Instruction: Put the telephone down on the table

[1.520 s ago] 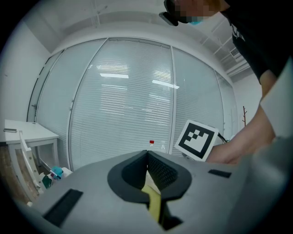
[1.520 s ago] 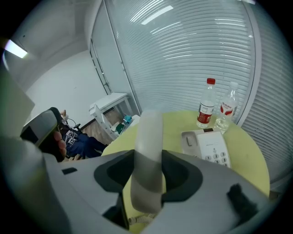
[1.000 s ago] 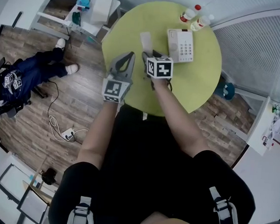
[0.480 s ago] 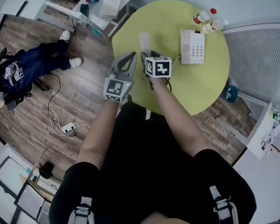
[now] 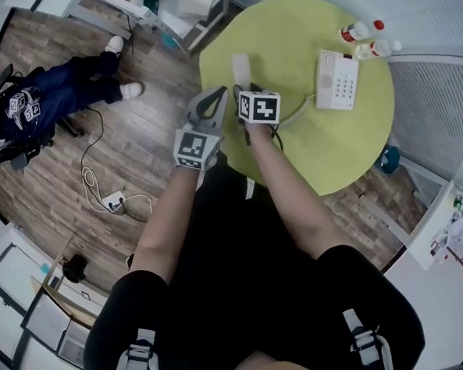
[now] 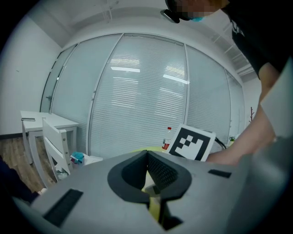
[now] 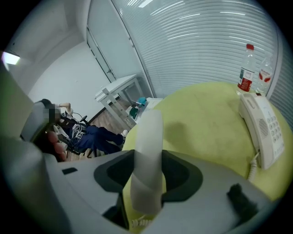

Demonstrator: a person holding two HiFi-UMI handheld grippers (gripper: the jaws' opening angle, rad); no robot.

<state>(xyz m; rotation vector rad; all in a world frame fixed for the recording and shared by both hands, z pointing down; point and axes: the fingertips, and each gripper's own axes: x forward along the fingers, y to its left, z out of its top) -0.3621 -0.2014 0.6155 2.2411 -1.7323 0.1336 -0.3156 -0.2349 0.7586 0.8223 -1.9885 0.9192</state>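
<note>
A round yellow-green table (image 5: 296, 157) is seen in the head view, the telephone base (image 5: 337, 80) at its right; in the left gripper view the left gripper (image 6: 147, 157) is closed, empty; in the right gripper view the white handset (image 7: 151, 132) is clamped by the right gripper (image 7: 147, 157) over the table.

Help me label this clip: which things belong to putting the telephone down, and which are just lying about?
In the job:
- handset, clamped in the right gripper
- telephone base
- coiled cord
- yellow-green table

Lying about:
- two bottles beyond the base
- left gripper, shut and empty
- power strip on the floor
- seated person
</note>
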